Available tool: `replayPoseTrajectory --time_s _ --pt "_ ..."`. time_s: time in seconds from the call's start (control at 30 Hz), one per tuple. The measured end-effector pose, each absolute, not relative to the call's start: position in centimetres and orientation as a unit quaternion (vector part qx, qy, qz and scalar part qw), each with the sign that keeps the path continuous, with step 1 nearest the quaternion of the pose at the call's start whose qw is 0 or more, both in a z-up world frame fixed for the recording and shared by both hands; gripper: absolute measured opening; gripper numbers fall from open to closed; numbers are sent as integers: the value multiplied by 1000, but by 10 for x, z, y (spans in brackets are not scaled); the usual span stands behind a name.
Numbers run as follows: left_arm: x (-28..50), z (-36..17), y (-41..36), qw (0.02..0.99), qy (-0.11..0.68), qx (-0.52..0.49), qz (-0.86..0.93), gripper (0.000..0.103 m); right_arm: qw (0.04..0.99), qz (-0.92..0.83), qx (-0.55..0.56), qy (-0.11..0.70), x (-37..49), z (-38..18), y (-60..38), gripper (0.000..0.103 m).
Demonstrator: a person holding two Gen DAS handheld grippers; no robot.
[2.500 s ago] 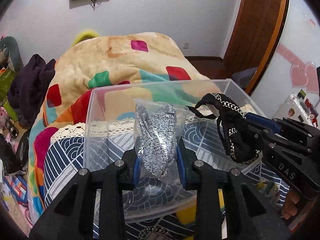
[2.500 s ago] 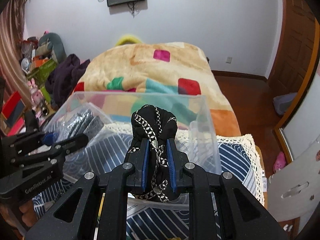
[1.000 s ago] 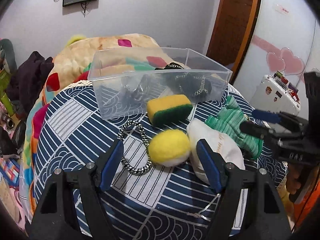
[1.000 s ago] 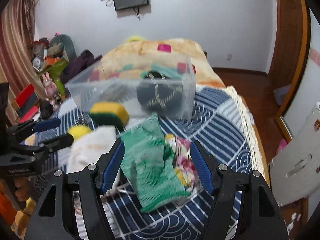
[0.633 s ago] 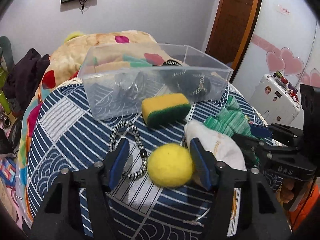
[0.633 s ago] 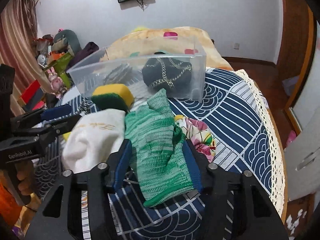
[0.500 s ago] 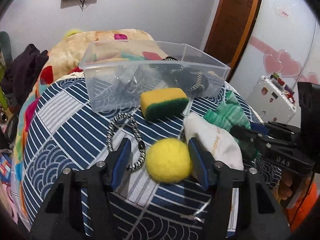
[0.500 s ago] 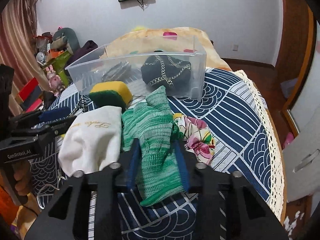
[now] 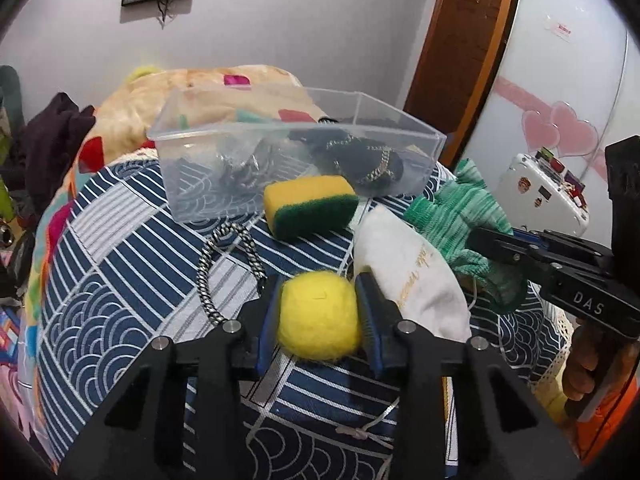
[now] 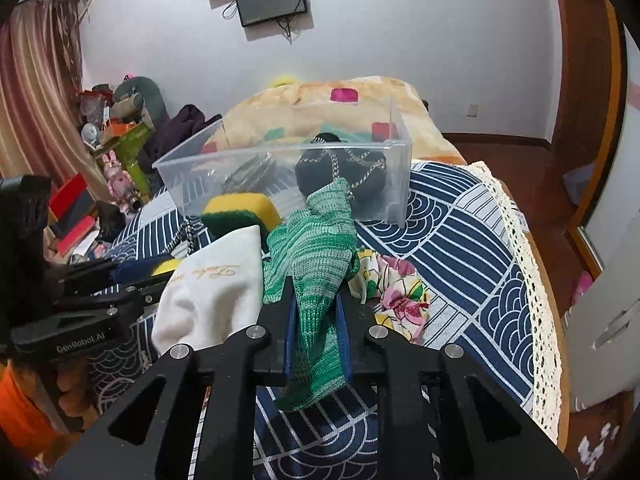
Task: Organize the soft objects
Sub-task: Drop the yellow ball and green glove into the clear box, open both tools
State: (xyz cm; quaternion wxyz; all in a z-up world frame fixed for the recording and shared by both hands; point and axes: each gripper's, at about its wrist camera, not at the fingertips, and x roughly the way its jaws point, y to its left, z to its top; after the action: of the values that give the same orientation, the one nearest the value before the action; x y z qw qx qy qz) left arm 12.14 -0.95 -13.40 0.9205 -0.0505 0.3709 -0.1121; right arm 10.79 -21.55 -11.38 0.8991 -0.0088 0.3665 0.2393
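My left gripper [image 9: 319,312] is shut on a yellow fuzzy ball [image 9: 319,320] on the blue patterned tablecloth [image 9: 120,280]. My right gripper [image 10: 316,320] is shut on a green knitted cloth [image 10: 314,252], which also shows in the left wrist view [image 9: 460,216]. A clear plastic box [image 9: 208,136] at the far side holds a black chained item [image 9: 360,160] and a grey bagged item [image 9: 240,168]. A yellow-green sponge [image 9: 310,204], a white cloth [image 9: 404,268] and a braided cord loop [image 9: 228,264] lie between the box and the grippers.
A floral cloth [image 10: 400,292] lies right of the green cloth. A bed with a colourful blanket [image 10: 320,108] stands behind the table. Cluttered toys and boxes [image 10: 100,152] are at the left. The lace table edge [image 10: 532,300] runs along the right.
Both grippers have closed: the left on the yellow ball, the right on the green cloth. Earlier they let go of a bagged item and a black chained item in the box.
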Motion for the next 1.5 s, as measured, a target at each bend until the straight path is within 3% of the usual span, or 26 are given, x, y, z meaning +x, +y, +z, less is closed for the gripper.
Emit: replayPoseTrajectory --time_s 0.57,0.83,1.1,1.5 --pt "136 -64 21 955 284 -41 -76 36 935 235 -6 267 124 -50 -211 15" --pt "168 -53 36 962 268 -35 -48 36 937 238 -8 255 154 -40 -181 15" --pt "205 -63 43 954 297 -13 -21 36 934 231 -37 270 175 -45 -156 15" --pt "237 -84 37 940 341 0 -23 36 899 245 -34 362 213 -75 -132 15"
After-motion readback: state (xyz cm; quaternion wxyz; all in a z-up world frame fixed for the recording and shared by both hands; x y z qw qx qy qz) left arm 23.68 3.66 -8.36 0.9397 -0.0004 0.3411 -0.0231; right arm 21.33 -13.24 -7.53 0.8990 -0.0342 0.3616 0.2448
